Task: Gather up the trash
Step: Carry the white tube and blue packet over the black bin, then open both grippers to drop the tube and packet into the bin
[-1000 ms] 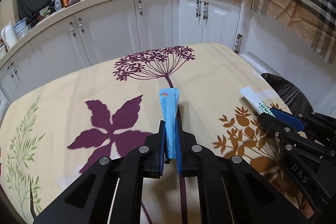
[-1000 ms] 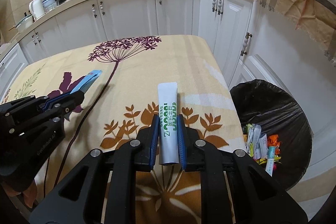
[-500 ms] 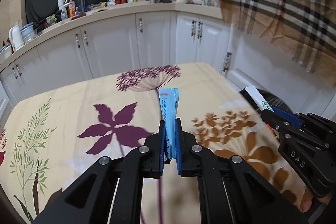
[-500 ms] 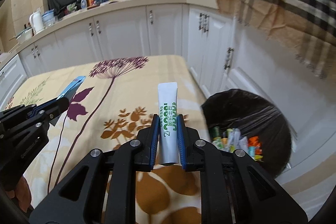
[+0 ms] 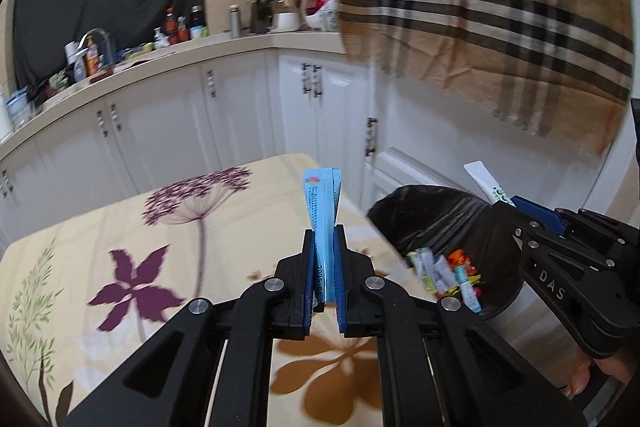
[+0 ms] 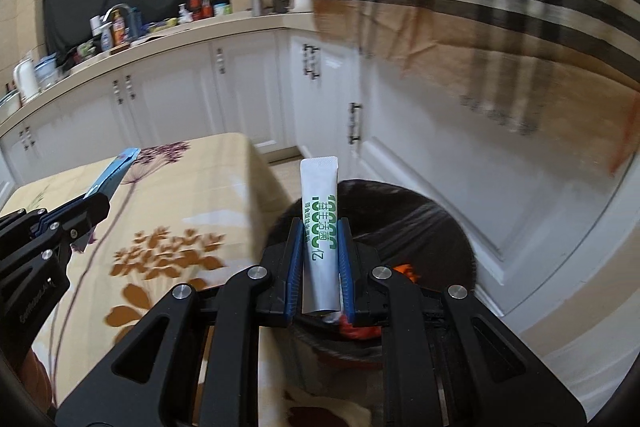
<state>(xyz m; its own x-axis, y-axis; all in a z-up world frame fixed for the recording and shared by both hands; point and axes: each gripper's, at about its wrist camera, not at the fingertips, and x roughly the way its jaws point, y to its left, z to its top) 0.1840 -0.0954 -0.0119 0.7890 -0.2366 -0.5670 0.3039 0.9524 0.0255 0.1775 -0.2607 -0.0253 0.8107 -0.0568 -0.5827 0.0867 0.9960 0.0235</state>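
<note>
My left gripper (image 5: 324, 239) is shut on a light blue sachet (image 5: 322, 203) that sticks up between its pads, above the table's right edge. A white sachet with green print (image 6: 320, 223) stands upright in my right gripper (image 6: 320, 231), which is shut on it directly over the black-lined trash bin (image 6: 432, 223). From the left wrist view the bin (image 5: 432, 211) lies to the right with several wrappers (image 5: 444, 271) inside, and the right gripper (image 5: 516, 211) hangs over it with the white sachet (image 5: 486, 183). The left gripper (image 6: 96, 199) with the blue sachet (image 6: 116, 171) shows at the left of the right wrist view.
The table carries a cream floral cloth (image 5: 120, 235). White cabinets (image 5: 240, 107) run behind under a cluttered counter (image 5: 140, 51). A plaid cloth (image 5: 500, 7) hangs at the upper right. A hand (image 5: 600, 375) grips the right tool.
Both grippers have swung right and risen, carrying their sachets from over the table toward the bin. The right one now hangs over the bin; the left has reached the table's right edge.
</note>
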